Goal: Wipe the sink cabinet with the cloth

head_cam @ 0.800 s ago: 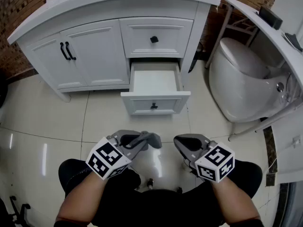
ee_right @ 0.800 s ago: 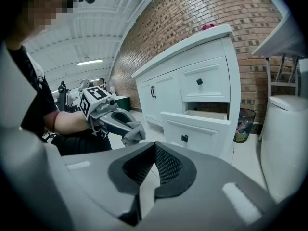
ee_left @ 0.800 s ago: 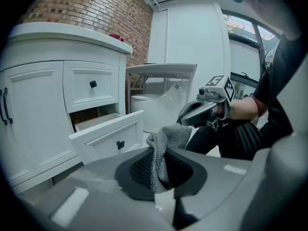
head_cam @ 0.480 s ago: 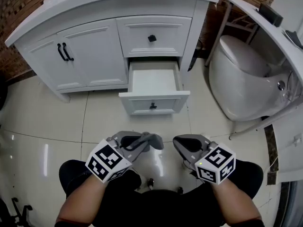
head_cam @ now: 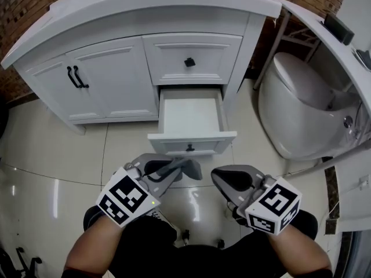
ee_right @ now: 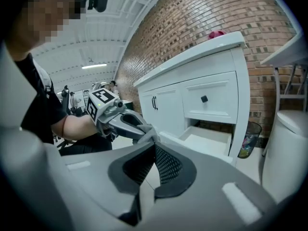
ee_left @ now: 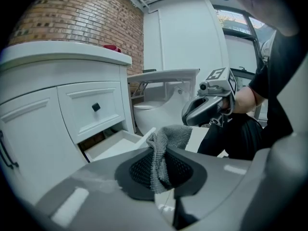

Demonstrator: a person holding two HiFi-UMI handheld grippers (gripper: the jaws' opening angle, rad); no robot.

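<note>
A: Where did the sink cabinet [head_cam: 116,68] stand?
B: Ahead, its lower drawer [head_cam: 191,117] pulled open.
A: And the hands?
B: Both were held low before that drawer. The left gripper [head_cam: 178,168] was clamped on the grey cloth [head_cam: 191,168], and the right gripper [head_cam: 217,177] was pinched closed, empty.

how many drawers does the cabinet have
2, both in the right half of the cabinet: the upper drawer, shut, and the lower drawer right below it, pulled open. The left half shows only doors; none seems hidden.
</note>
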